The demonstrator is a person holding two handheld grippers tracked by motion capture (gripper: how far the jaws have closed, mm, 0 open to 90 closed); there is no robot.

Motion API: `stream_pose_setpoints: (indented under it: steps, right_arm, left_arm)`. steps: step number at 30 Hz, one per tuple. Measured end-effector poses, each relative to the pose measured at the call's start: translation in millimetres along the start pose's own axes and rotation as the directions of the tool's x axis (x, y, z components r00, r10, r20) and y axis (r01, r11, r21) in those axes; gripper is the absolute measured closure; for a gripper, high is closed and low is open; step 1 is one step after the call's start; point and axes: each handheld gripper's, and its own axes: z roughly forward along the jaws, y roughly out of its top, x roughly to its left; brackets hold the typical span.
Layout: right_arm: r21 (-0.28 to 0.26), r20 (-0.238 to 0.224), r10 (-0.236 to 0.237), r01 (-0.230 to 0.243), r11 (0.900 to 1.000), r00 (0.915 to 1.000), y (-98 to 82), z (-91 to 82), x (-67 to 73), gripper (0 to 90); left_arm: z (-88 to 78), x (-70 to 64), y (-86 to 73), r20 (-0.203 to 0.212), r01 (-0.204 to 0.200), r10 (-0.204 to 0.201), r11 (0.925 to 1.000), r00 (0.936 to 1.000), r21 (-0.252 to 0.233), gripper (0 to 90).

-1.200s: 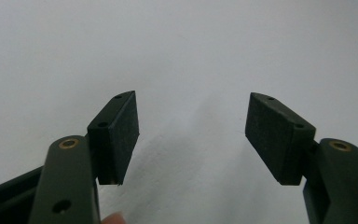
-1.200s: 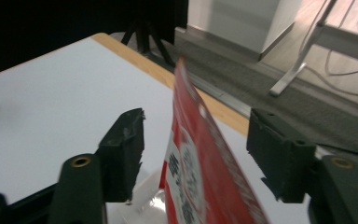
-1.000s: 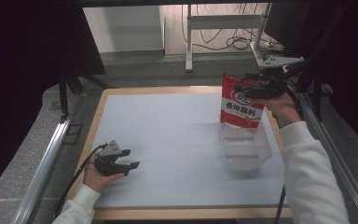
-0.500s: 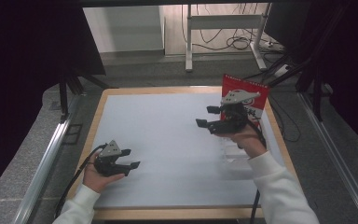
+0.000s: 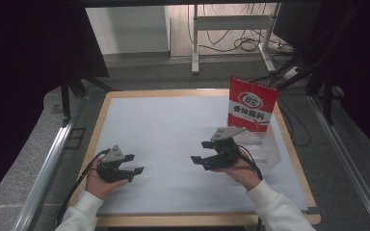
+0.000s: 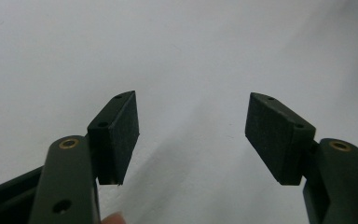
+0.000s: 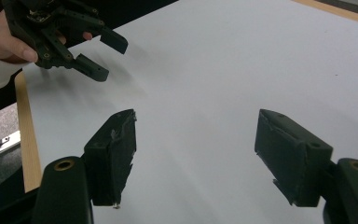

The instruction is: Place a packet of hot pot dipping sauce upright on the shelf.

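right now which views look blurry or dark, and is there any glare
High view: sharp on the white table sheet, black at both sides, clear plastic container faint. Left gripper view: black foam-padded left gripper soft-focus, soft shadow beneath. Right gripper view: black right gripper fairly sharp, the other gripper's shadow smeared. No strong glare.

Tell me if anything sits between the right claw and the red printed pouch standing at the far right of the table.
Nothing visible does. The right claw hangs open in front of the red printed pouch, with bare white table and a clear plastic container beside the hand.
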Motion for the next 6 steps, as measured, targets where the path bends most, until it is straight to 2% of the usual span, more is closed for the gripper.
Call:
stream_pose_setpoints:
  steps: [4, 6]
  right_arm:
    - [-0.013, 0.015, 0.01, -0.009, 1.0, 0.9998, -2.2, -0.9, -1.2, 27.8]
    - [-0.004, 0.038, 0.013, -0.012, 1.0, 0.9992, -5.6, 1.5, -0.9, 25.3]
  left_arm:
    - [0.4, 0.9, -0.3, -0.001, -0.001, 0.001, 1.0, 1.0, 0.004, 34.3]
    - [-0.2, 2.0, -0.3, -0.004, -0.008, 0.008, 0.9999, 1.0, 0.01, 34.3]
